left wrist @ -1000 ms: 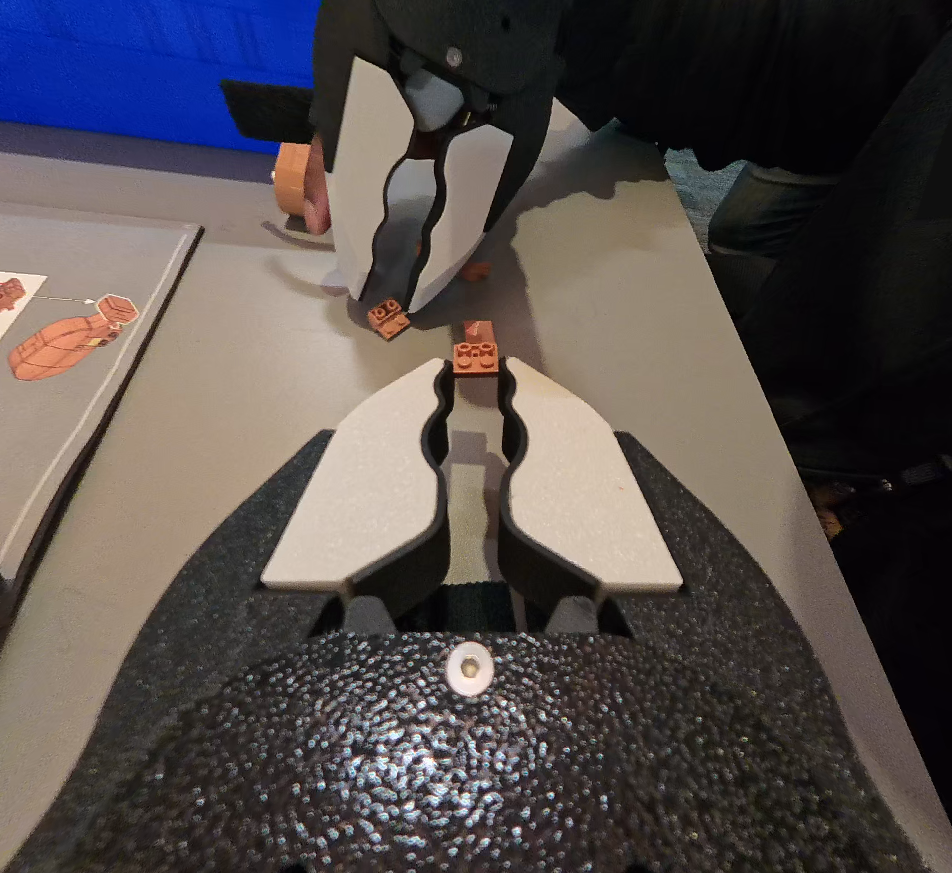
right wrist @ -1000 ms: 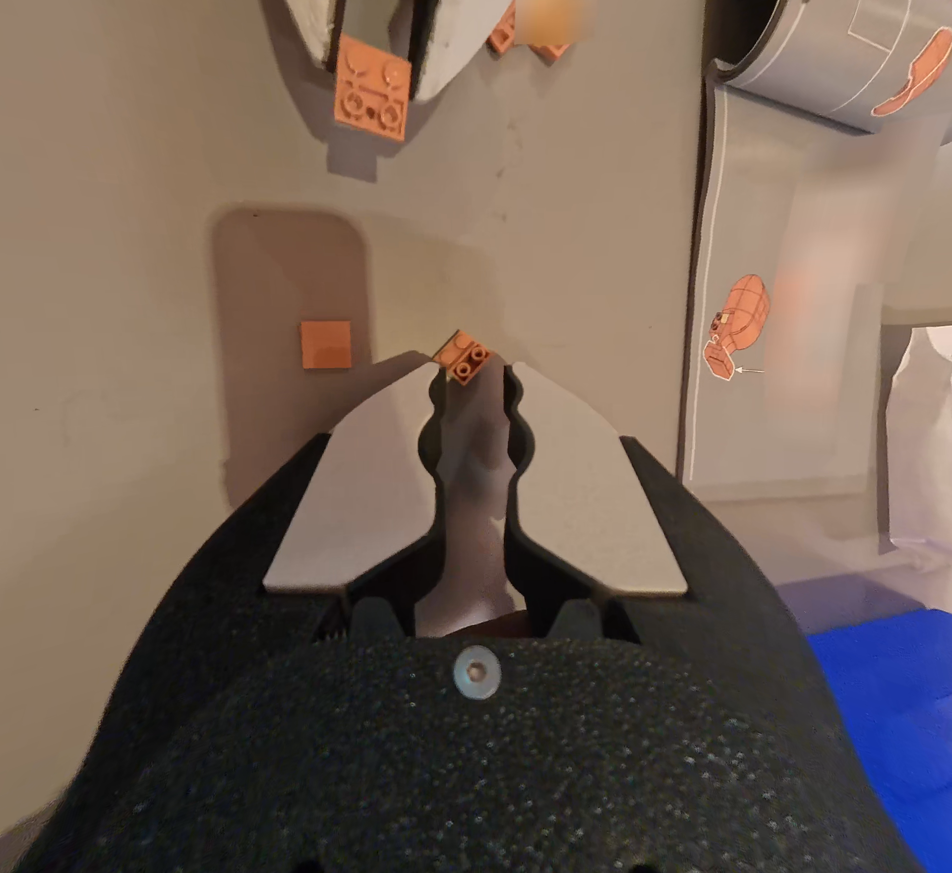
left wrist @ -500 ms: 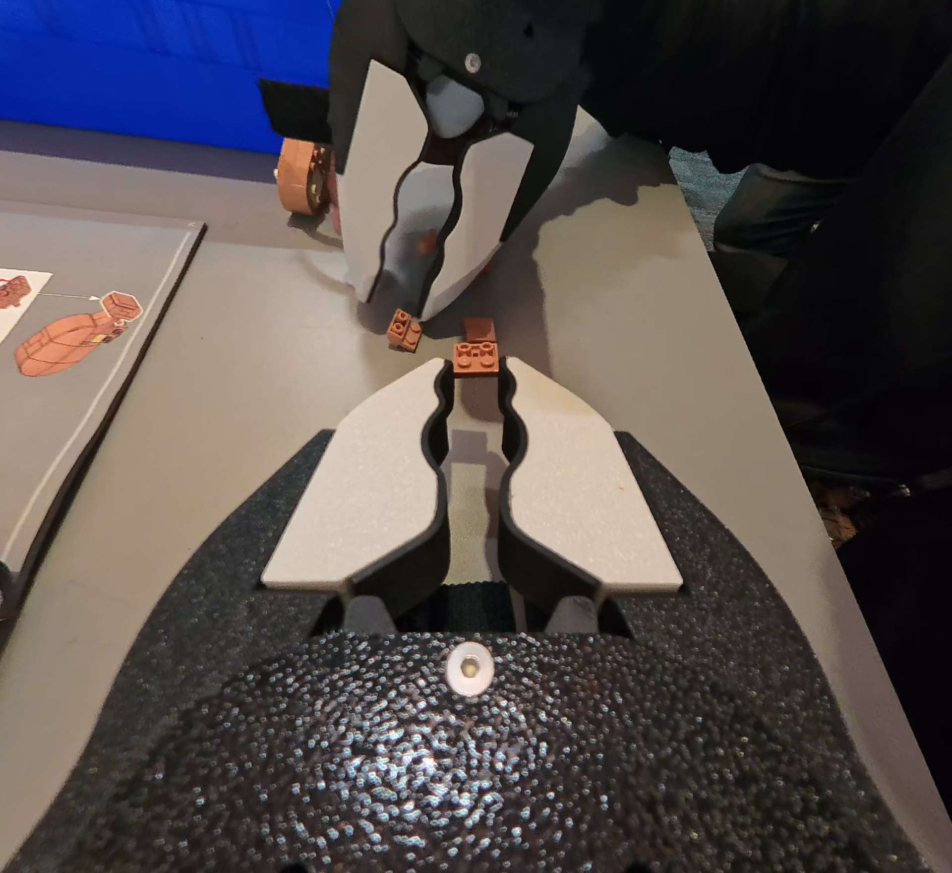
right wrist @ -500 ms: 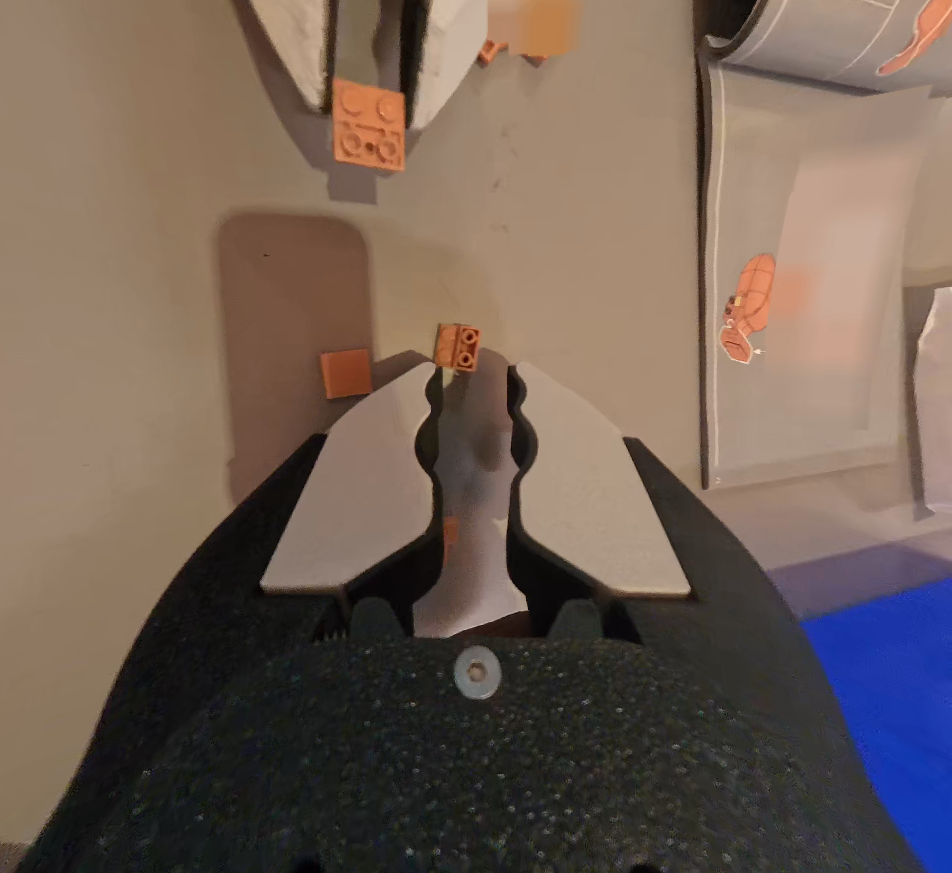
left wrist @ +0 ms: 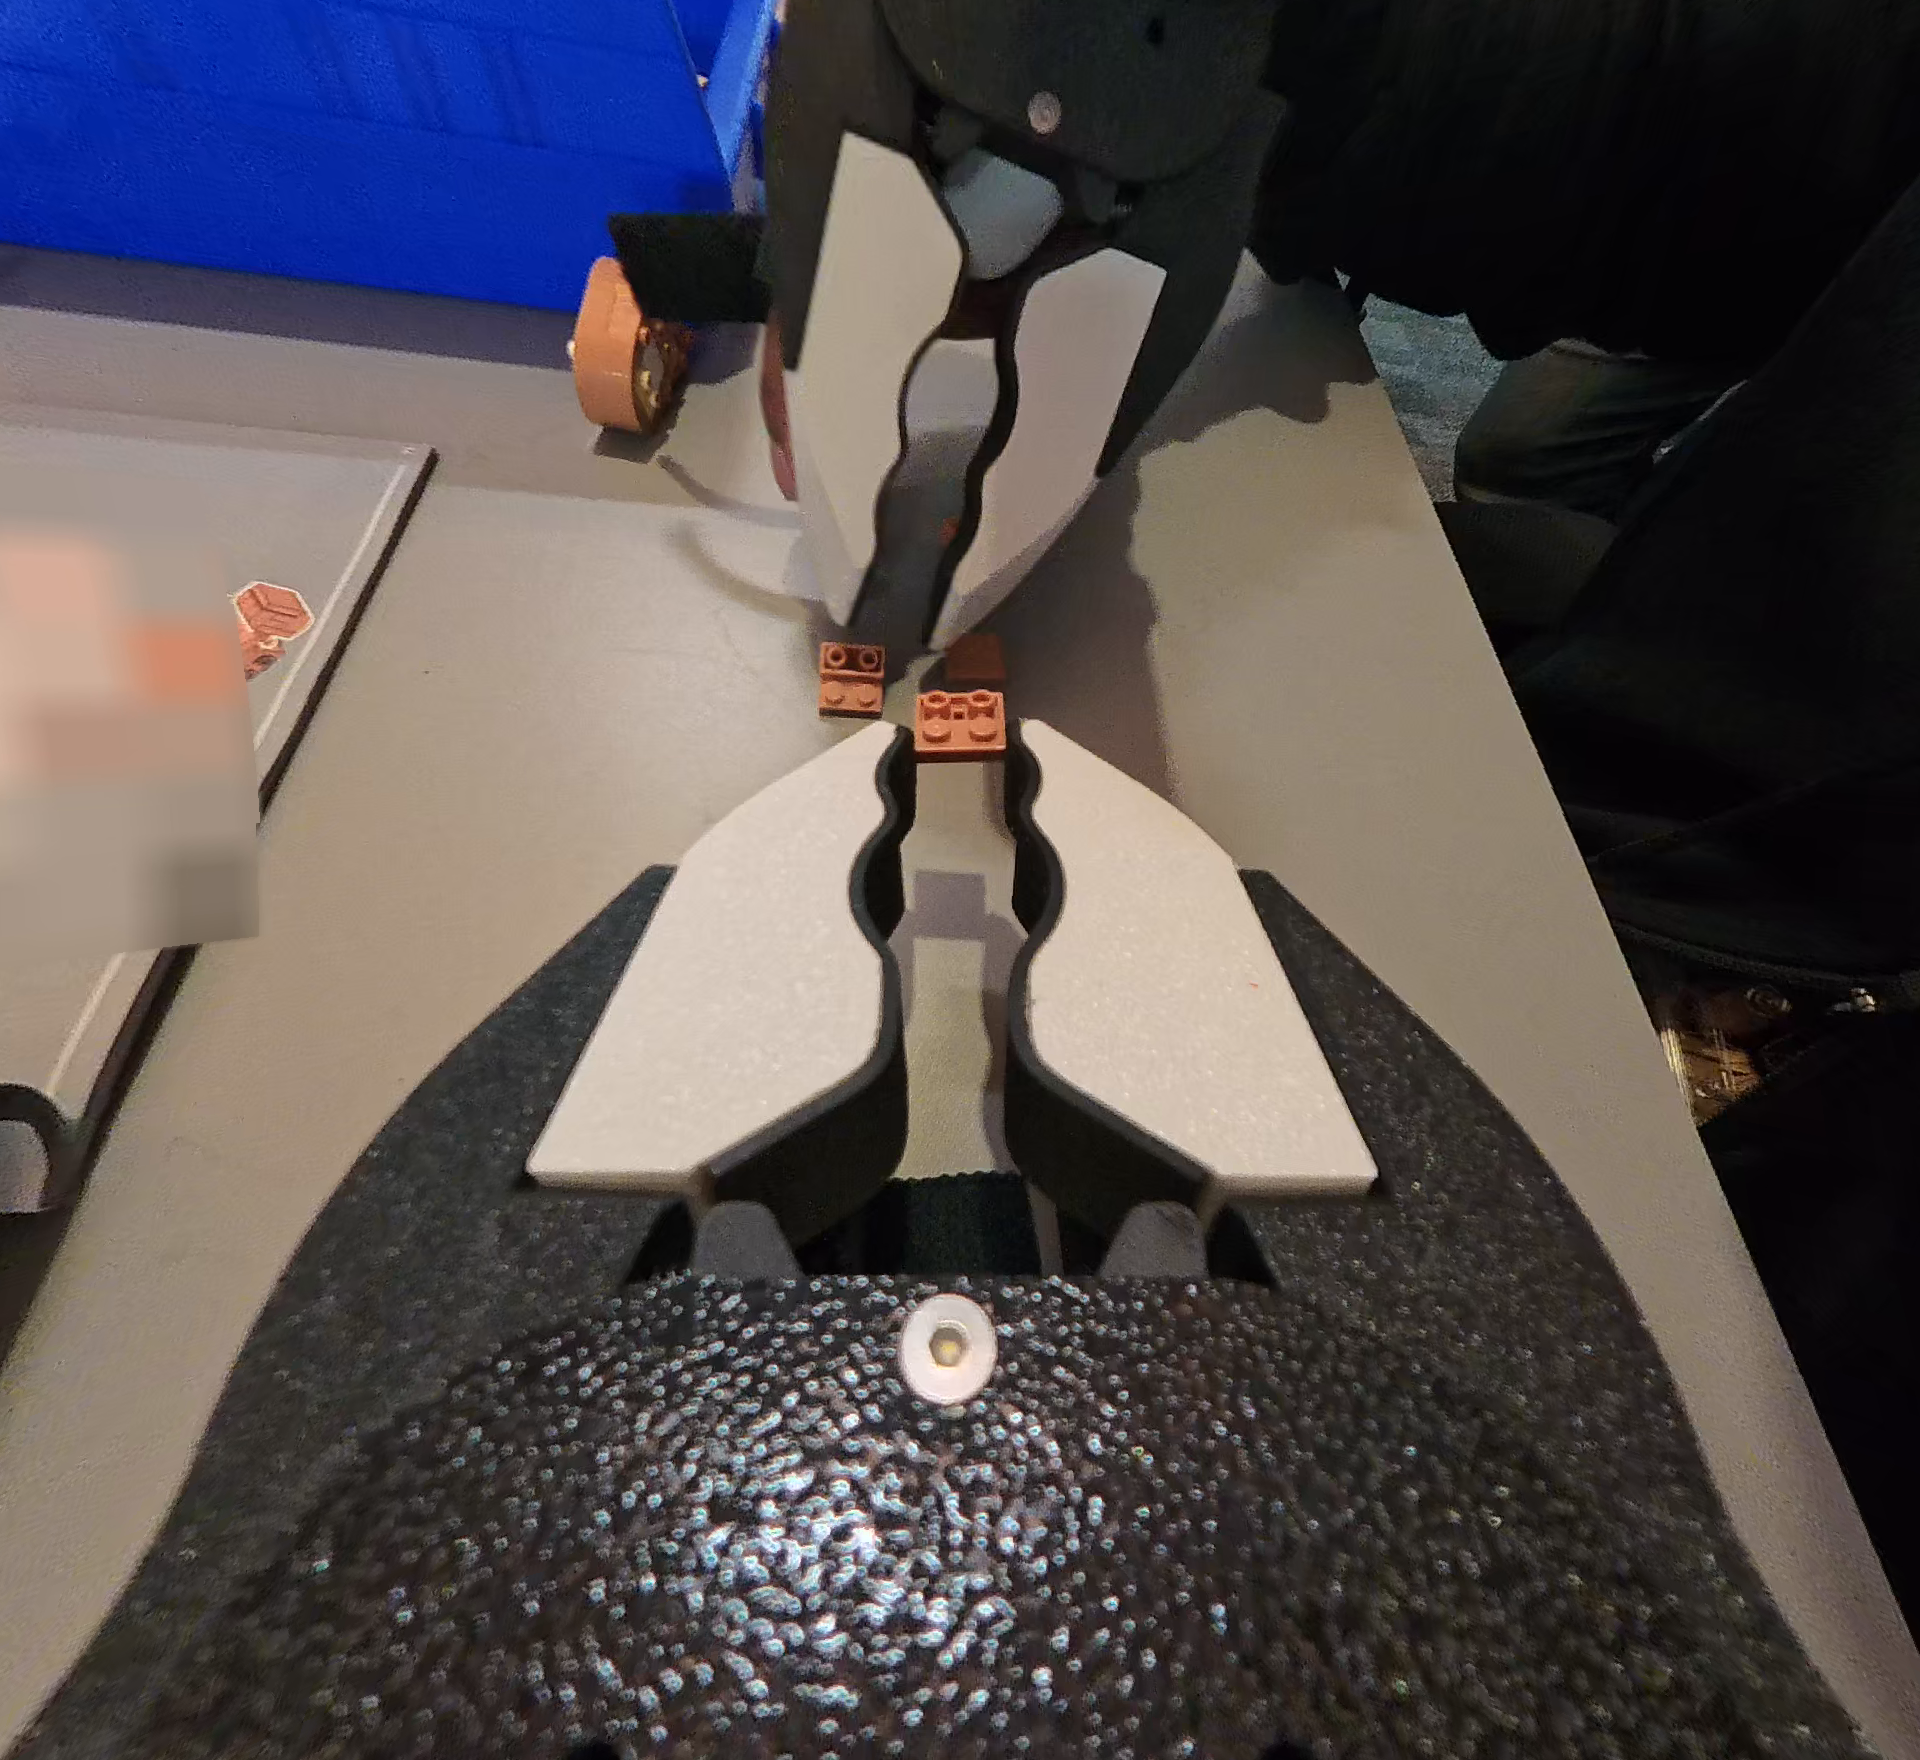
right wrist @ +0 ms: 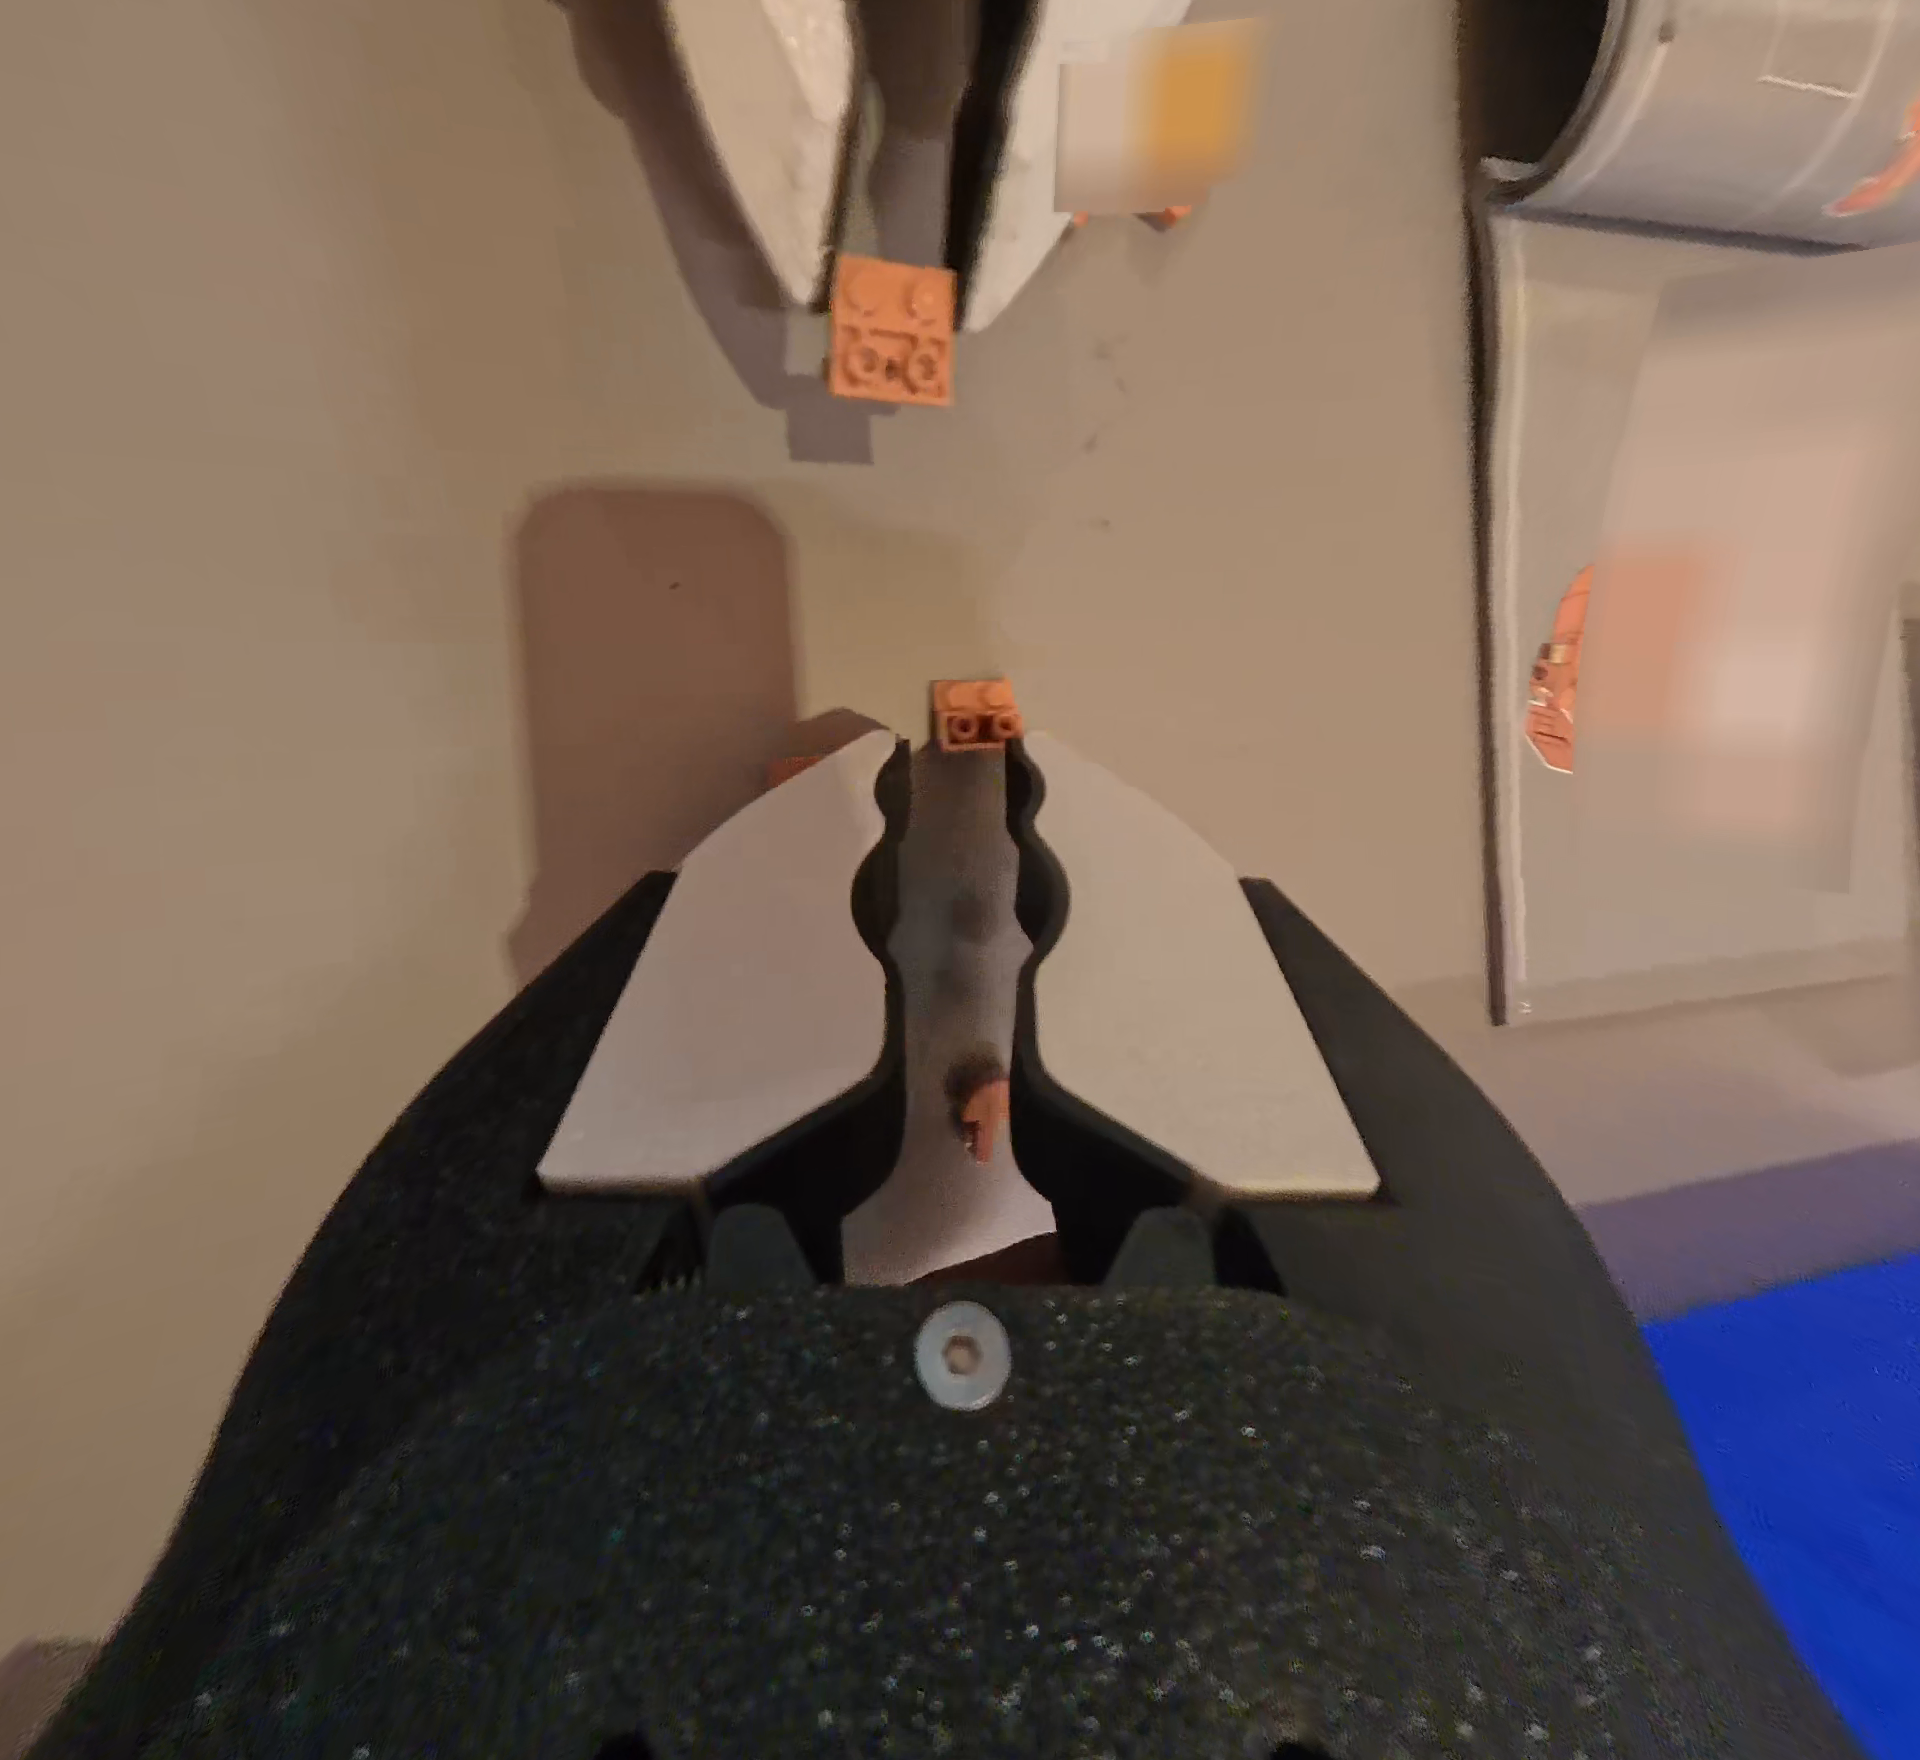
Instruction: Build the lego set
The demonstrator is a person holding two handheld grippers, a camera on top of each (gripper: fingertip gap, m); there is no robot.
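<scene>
My left gripper [left wrist: 958, 739] is shut on a small orange-brown studded plate [left wrist: 958, 725] and holds it just above the grey table [left wrist: 520, 775]. The plate also shows in the right wrist view [right wrist: 891, 339], between the left gripper's fingers. My right gripper [right wrist: 961, 746] points down at the table, facing the left one. Its jaws are slightly apart. A small orange-brown brick [right wrist: 975, 716] lies on the table at its fingertips, near the right pad, with a gap on the left side. In the left wrist view this brick [left wrist: 850, 680] lies flat just in front of the right gripper [left wrist: 896, 624].
A flat brown tile [left wrist: 975, 661] lies beside the small brick. A brown wheel-like part [left wrist: 623, 360] stands by blue bins [left wrist: 312, 48] at the back. An open instruction booklet [left wrist: 312, 515] lies to the left. A person's dark sleeve [left wrist: 1558, 48] reaches over the table's right edge. The tips of one gripper are about 7 cm away from the tips of the other.
The small brick, tilted at my right gripper's tips a second ago, has turned and now lies flat on the table. The left gripper still holds its plate.
</scene>
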